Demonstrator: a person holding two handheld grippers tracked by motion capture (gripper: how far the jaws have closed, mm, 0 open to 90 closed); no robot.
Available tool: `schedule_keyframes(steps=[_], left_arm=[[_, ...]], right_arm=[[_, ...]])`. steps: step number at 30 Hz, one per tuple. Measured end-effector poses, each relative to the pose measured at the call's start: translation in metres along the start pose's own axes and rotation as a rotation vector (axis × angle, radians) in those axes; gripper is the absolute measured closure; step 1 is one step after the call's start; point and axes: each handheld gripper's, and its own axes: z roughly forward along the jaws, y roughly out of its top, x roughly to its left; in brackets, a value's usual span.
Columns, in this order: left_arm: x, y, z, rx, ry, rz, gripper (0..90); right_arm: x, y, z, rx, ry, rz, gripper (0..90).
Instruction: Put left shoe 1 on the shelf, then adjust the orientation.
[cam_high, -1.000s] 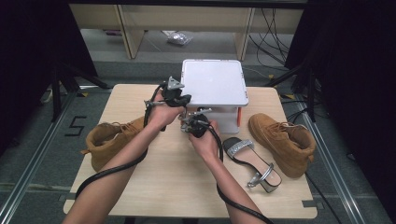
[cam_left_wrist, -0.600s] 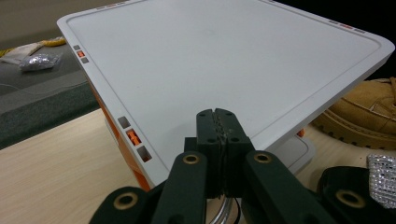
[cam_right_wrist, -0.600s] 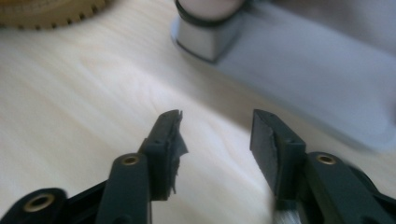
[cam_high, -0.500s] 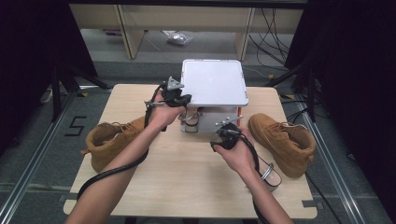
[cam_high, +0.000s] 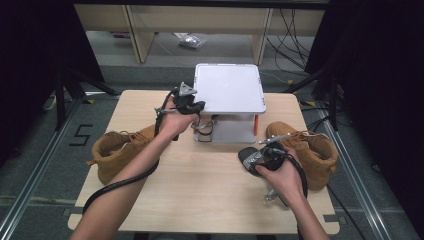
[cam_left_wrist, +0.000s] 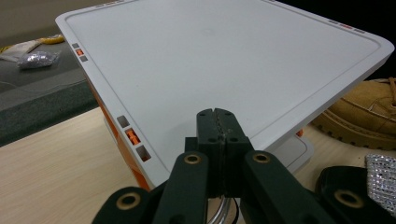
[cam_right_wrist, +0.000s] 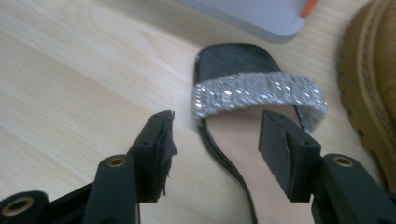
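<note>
A black sandal with a rhinestone band (cam_high: 205, 129) hangs at the front left corner of the white two-level stand (cam_high: 230, 90). My left gripper (cam_high: 192, 107) is above it, shut on its thin silvery strap (cam_left_wrist: 223, 213); the band shows below the jaws (cam_left_wrist: 384, 173). A second matching sandal (cam_high: 248, 158) lies on the table to the right, its band (cam_right_wrist: 259, 93) just ahead of my right gripper (cam_right_wrist: 217, 135). That gripper's jaws have just been opening. They stand apart over the sandal's insole without touching it.
A tan boot (cam_high: 117, 150) lies on the table's left side and another tan boot (cam_high: 312, 150) stands at the right, close beside the second sandal. The stand has orange legs (cam_high: 256, 125). Shelving and cables lie beyond the table.
My right gripper left the sandal at the stand, moved right and toward the person to the second sandal, and its jaws opened. The left gripper stayed in place.
</note>
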Motion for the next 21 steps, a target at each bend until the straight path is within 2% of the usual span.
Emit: schedule_keyframes(steps=[4, 5, 9, 10, 14, 18, 19, 21], left_arm=[[0.0, 0.0, -0.001, 0.01, 0.005, 0.012, 89.3], [0.001, 0.0, -0.001, 0.013, 0.004, 0.014, 89.3], [0.001, 0.001, -0.001, 0.015, 0.002, 0.013, 89.4], [0.0, 0.001, -0.001, 0.014, 0.002, 0.014, 89.4], [0.0, 0.0, 0.0, 0.002, 0.004, 0.001, 89.4], [0.0, 0.001, -0.001, 0.022, 0.006, 0.007, 89.4], [0.0, 0.001, -0.001, 0.022, 0.006, 0.008, 89.4], [0.0, 0.001, -0.001, 0.021, 0.006, 0.008, 89.4]], right_arm=[[-0.009, -0.007, -0.004, 0.013, -0.009, 0.025, 44.8], [-0.011, -0.008, -0.005, 0.017, -0.012, 0.016, 44.6], [-0.018, -0.013, -0.008, 0.086, -0.017, 0.038, 43.0], [-0.022, -0.015, -0.009, 0.101, -0.017, 0.014, 42.8], [-0.027, -0.015, -0.012, 0.113, -0.015, 0.019, 41.0], [-0.033, -0.014, -0.013, 0.159, -0.01, 0.003, 39.5], [-0.036, -0.014, -0.013, 0.159, -0.008, -0.014, 39.3], [-0.036, -0.014, -0.013, 0.192, -0.002, 0.004, 38.8]])
